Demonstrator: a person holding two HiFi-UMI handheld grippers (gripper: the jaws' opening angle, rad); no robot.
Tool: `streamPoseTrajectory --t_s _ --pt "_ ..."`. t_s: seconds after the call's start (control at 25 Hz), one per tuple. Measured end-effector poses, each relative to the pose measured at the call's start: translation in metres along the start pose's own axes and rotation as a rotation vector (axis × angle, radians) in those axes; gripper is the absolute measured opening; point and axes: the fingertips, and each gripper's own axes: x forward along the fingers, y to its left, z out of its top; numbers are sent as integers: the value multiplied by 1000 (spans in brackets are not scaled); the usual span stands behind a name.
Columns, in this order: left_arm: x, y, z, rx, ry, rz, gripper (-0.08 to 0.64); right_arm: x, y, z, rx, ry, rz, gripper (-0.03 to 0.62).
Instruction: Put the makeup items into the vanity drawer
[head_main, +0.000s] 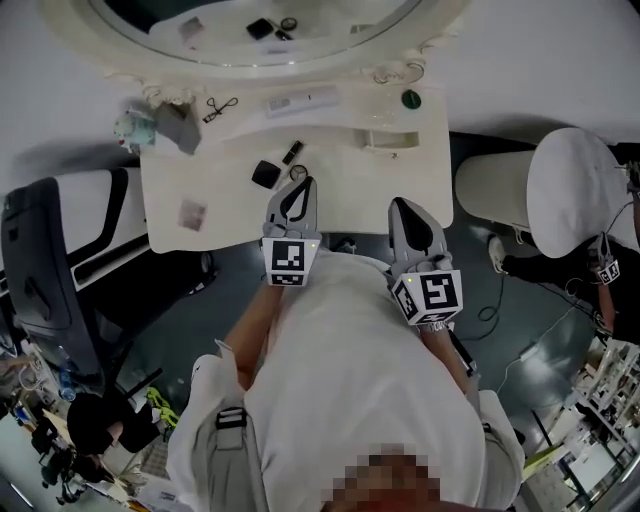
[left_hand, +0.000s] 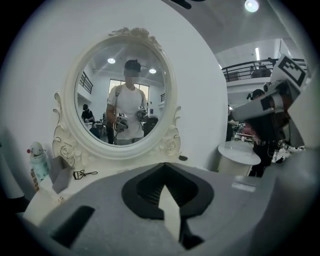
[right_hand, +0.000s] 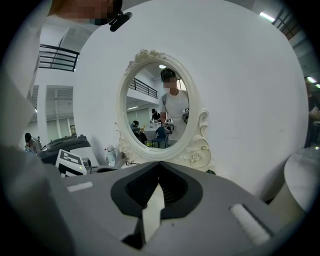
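Two grippers at the near edge of the desk (head_main: 350, 190): left gripper (head_main: 302, 186), right gripper (head_main: 402, 205). Both fingers clenched, empty. One black compact (head_main: 264, 174), one eyelash curler (head_main: 220, 107).

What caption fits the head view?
Left gripper and right gripper, shut and empty, at edge of vanity; makeup items lie ahead.

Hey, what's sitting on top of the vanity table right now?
A black compact, a dark tube, an eyelash curler, a white box and a green round item. The left gripper and right gripper cover parts of the front edge.
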Motion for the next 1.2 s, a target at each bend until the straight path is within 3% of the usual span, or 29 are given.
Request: streamPoseTrajectory --t_s 0.16,0.44,0.6,0.96,1.2 --pt "24 26 -34 22 87 13 9 21 3 5 10 13 -23 8" --pt "71 47 -135 113 344 -57 116 40 3 -1 25 50 -67 8" --pt "84 50 -187 84 510 -111 218 46 1 -1 23 59 -84 8" --pt "95 48 -220 145 633 -88 239 50 3 -5 20 68 -108 8" --pt "98 52 -232 127 680 -81 238 46 3 -9 31 69 -130 8"
